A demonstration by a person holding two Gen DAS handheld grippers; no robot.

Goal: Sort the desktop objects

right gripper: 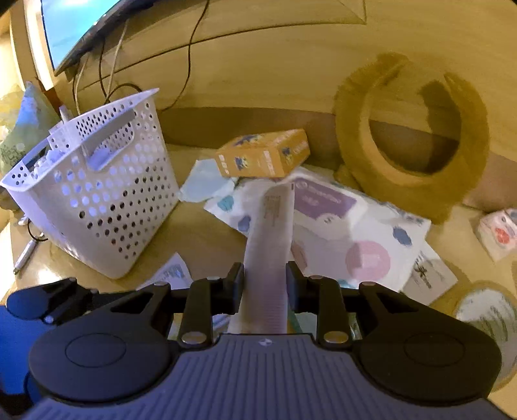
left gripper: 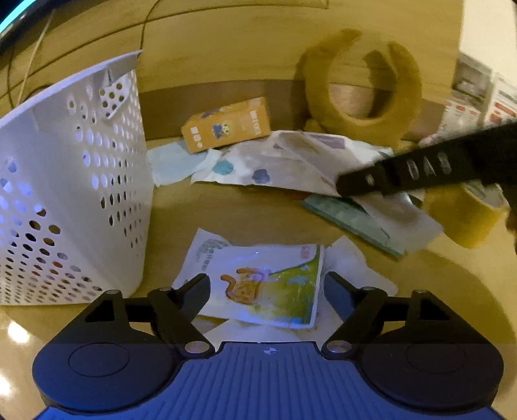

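Observation:
My right gripper is shut on a long white tube that points forward over a spotted white packet. Its black finger shows at the right of the left wrist view. My left gripper is open and empty, just above a flat sachet with an orange cat picture. A white perforated basket stands at the left; it also shows in the right wrist view with items inside. An orange box lies behind the papers; it also shows in the right wrist view.
A yellow plush ring leans at the back. A roll of yellow tape lies at the right, and a green booklet lies under papers. A monitor and cables stand at the back left. A pen lies left of the basket.

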